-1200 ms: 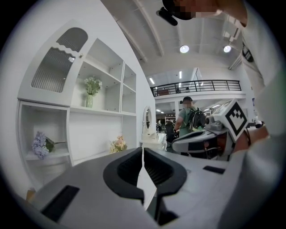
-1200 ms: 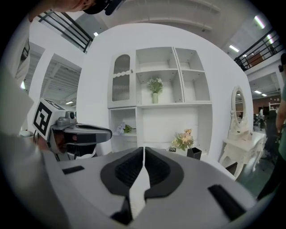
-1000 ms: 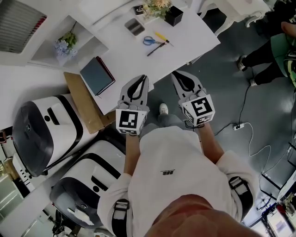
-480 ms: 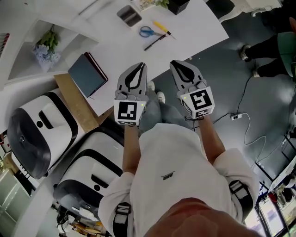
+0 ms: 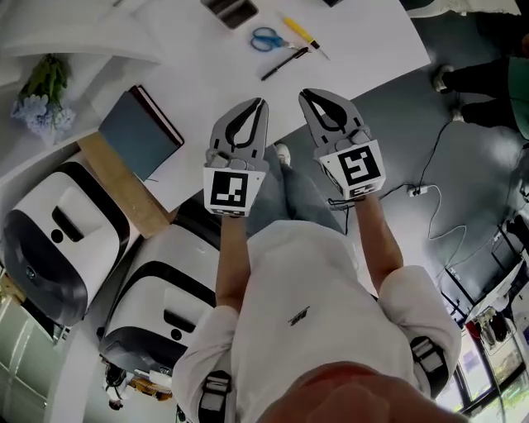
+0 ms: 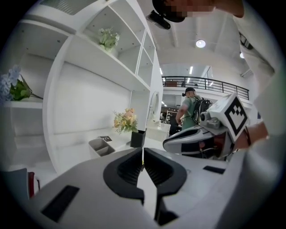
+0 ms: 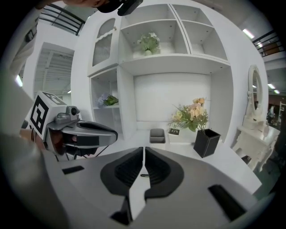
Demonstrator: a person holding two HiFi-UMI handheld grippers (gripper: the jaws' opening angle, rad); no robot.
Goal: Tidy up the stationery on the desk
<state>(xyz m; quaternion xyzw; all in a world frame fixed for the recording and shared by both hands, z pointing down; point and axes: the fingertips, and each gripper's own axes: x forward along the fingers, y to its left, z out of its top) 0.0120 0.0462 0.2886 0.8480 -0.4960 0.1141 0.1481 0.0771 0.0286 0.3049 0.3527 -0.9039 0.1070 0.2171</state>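
Note:
On the white desk [image 5: 207, 83] lie blue-handled scissors [image 5: 269, 39], a yellow pen [image 5: 302, 35] and a black pen [image 5: 285, 64], with a dark blue notebook [image 5: 136, 132] nearer the left. A grey tray [image 5: 231, 11] sits at the desk's far edge. My left gripper [image 5: 262, 102] hovers over the desk's near edge, jaws shut and empty. My right gripper [image 5: 305, 94] hangs beside it, also shut with nothing held. In the right gripper view the grey tray [image 7: 157, 134] and a black pen holder [image 7: 207, 143] stand on the desk ahead.
A flower bunch [image 7: 192, 112] stands beside the black holder. Blue flowers [image 5: 37, 103] lie on a shelf at left. A cardboard piece [image 5: 120, 182] and two white machines [image 5: 58, 240] sit below the desk. A person [image 6: 190, 112] stands in the background. White shelving [image 7: 170, 49] rises behind the desk.
Both grippers have risen in the head view and now reach the desk's near edge. The view has shifted so the desk items sit higher and closer to the frame's top.

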